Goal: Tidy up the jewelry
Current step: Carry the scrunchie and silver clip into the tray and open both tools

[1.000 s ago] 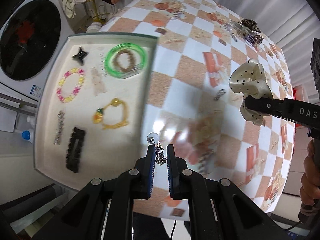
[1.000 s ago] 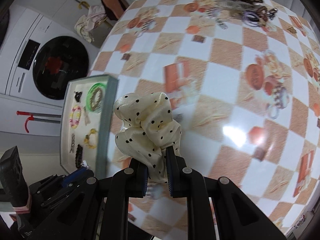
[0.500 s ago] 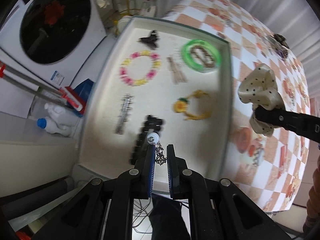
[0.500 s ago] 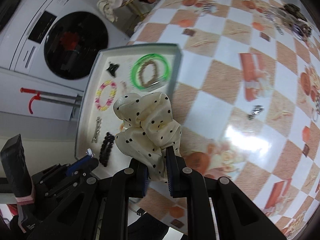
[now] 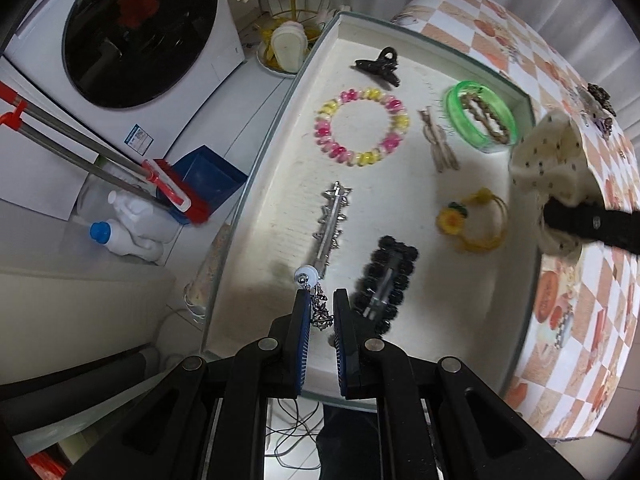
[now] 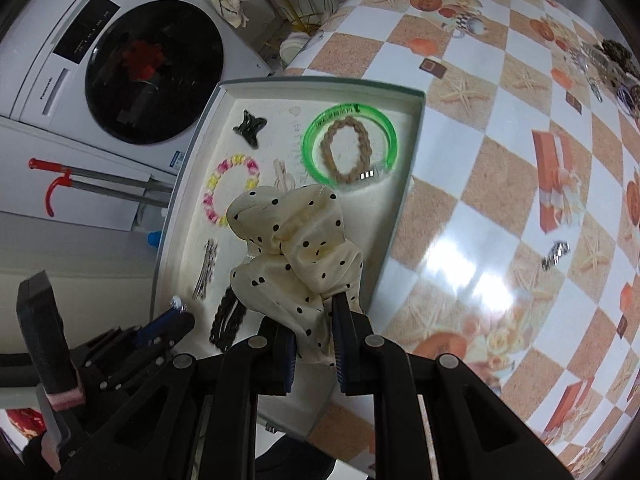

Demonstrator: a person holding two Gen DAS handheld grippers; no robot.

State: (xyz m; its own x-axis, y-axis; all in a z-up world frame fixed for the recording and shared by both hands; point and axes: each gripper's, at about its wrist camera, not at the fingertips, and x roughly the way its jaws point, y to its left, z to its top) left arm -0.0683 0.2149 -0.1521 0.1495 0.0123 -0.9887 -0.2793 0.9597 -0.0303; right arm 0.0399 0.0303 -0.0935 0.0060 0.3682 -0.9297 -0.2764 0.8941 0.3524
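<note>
A white tray point(image 5: 280, 168) lies at the table's left edge and holds several hair pieces. My left gripper point(image 5: 320, 312) is shut on a silver pearl earring point(image 5: 307, 276) and hovers over the tray's near end, between a silver spiked clip point(image 5: 332, 224) and a black clip point(image 5: 386, 280). My right gripper point(image 6: 314, 328) is shut on a cream polka-dot scrunchie point(image 6: 296, 240) above the tray's right side. The scrunchie also shows in the left wrist view point(image 5: 552, 160). A green bangle point(image 6: 350, 150) and a pink-yellow bead bracelet point(image 5: 362, 126) lie in the tray point(image 6: 400, 208).
The checkered table point(image 6: 500, 184) carries a small silver piece point(image 6: 555, 254) and a pile of jewelry point(image 6: 612, 64) at the far right. A washing machine point(image 5: 132, 36), a red-handled mop point(image 5: 80, 148) and a bottle point(image 5: 128, 232) stand left of the table.
Both grippers have moved left from over the table to over the tray, still holding the earring and the scrunchie. The tray now fills more of both views.
</note>
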